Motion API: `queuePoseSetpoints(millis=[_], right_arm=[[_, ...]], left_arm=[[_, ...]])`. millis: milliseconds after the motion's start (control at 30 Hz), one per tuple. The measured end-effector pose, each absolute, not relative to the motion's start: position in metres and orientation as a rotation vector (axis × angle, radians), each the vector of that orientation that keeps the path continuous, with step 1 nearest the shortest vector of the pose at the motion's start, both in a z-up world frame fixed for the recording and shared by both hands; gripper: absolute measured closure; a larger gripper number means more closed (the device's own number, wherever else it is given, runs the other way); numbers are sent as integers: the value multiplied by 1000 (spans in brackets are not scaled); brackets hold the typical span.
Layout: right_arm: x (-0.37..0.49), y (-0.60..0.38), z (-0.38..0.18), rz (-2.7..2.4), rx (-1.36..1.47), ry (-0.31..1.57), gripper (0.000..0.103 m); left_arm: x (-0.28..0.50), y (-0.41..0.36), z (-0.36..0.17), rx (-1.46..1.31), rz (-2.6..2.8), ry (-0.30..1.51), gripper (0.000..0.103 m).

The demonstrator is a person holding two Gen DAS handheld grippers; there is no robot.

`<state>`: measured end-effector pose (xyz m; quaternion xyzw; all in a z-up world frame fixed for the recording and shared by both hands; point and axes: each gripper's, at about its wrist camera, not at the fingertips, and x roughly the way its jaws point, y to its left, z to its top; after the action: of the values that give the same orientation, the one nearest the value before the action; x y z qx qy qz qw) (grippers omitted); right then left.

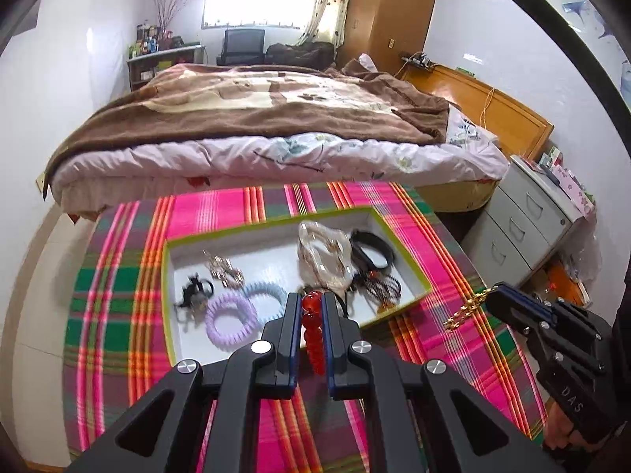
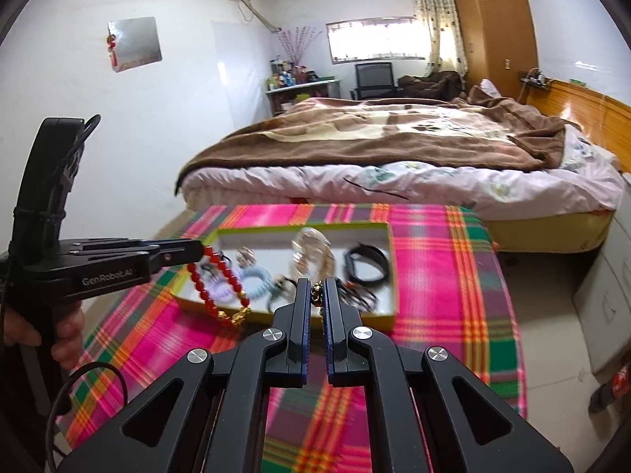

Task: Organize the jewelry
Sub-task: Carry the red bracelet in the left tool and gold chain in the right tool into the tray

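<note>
Both grippers lifted over tray [image 1: 410, 272]: left fingers [image 1: 292, 307] pinch red bead bracelet [image 2: 221, 276], right fingers [image 2: 303, 295] pinch gold chain [image 1: 465, 311].

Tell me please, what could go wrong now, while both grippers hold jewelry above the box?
1. The left gripper pinches the red bead bracelet by a few beads only; its loop hangs free and might slip out.
2. The right gripper grips the gold chain at one end; the dangling rest may snag the box rim.

Bed [image 1: 252, 118], wardrobe [image 1: 394, 12], drawer cabinet [image 1: 524, 220]
</note>
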<state>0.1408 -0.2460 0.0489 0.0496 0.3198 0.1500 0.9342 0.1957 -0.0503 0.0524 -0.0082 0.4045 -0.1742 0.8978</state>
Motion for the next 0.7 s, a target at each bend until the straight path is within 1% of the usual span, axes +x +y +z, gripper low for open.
queuePoseSetpoints(millis=[400,700], right_arm=[[189,-199,37,429,153,699,97],[216,-173,3,514,184,784,98]], left_arm=[[250,-30,57,-22,-335,851,93],[291,-39,33,14,-368,905,93]])
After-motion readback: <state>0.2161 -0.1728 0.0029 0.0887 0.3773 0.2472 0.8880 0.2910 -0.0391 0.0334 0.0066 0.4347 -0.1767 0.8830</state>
